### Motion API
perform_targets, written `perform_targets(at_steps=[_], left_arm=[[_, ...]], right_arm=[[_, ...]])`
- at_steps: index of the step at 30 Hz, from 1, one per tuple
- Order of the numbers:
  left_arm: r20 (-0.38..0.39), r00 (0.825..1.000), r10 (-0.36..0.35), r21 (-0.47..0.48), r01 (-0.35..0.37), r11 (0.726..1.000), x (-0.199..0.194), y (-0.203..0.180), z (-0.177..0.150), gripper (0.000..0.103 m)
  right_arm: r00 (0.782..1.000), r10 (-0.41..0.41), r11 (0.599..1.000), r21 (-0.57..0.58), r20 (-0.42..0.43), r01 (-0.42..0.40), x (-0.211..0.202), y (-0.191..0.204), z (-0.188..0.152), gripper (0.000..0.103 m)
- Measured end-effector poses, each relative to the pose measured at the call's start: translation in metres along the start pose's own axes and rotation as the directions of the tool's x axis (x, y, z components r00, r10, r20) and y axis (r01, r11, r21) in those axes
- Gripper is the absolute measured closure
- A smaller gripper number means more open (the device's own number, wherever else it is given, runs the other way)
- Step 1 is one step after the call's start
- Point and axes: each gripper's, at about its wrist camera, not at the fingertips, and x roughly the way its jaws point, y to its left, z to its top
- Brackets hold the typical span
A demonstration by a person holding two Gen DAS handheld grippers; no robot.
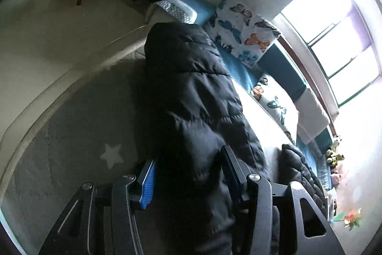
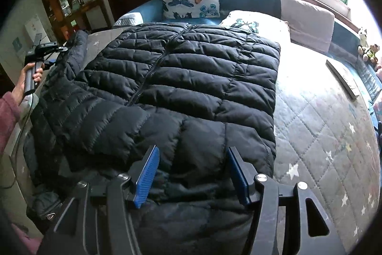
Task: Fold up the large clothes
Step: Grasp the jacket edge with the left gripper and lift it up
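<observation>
A black quilted puffer jacket (image 2: 181, 78) is spread across the grey star-patterned quilted mattress (image 2: 317, 135), its near hem grasped between the right gripper's (image 2: 191, 171) blue-padded jaws and a sleeve clenched in the left gripper (image 1: 188, 173) at the mattress's left edge.

A black quilted puffer jacket (image 2: 181, 78) is spread flat, front up, its closed zip seen running away from the right tongs (image 2: 191, 173). Its near end is bunched between the blue pads of those tongs, though contact cannot be told. The far edge is laid straight, well beyond the tongs. A sleeve (image 2: 76, 49) is stretched out to the left, toward the left tongs (image 2: 51, 51). In the left wrist view, a puffy fold of the jacket (image 1: 191, 99) is seen filling the gap between the left tongs' (image 1: 188, 173) fingers.
</observation>
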Motion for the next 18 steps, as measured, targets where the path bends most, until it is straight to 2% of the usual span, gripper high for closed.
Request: perform_targets(at_steps=[7,10,12,14,15,16,18], left_arm=[[-0.018,0.999,-0.036,-0.096,0.034,0.995,0.025,0.022,0.022,0.049],[-0.012,0.996,-0.085,-0.173,0.081,0.982,0.033,0.037,0.034,0.049],[-0.002,0.995,-0.1,-0.187,0.098,0.977,0.038,0.042,0.042,0.05],[0.012,0.994,-0.11,-0.185,0.11,0.977,0.035,0.046,0.045,0.061],[0.028,0.991,-0.132,-0.177,0.135,0.975,0.031,0.044,0.045,0.078],[0.049,0.987,-0.152,-0.163,0.158,0.974,0.025,0.041,0.047,0.085],[0.099,0.981,-0.169,-0.123,0.18,0.976,0.006,0.029,0.049,0.09]], right_arm=[[0.999,0.001,1.0,-0.012,-0.038,-0.002,0.018,0.002,-0.001,0.039],[0.999,0.01,1.0,-0.008,-0.039,-0.011,0.019,0.001,-0.002,0.038],[0.999,0.016,1.0,-0.004,-0.037,-0.016,0.019,0.001,-0.003,0.038],[0.999,0.018,1.0,-0.002,-0.036,-0.018,0.019,0.001,-0.003,0.038],[0.999,0.017,1.0,-0.003,-0.037,-0.017,0.019,0.001,-0.003,0.038],[0.999,0.016,1.0,-0.005,-0.037,-0.016,0.019,0.0,-0.003,0.038],[0.999,0.013,1.0,-0.01,-0.034,-0.013,0.019,0.0,-0.003,0.038]])
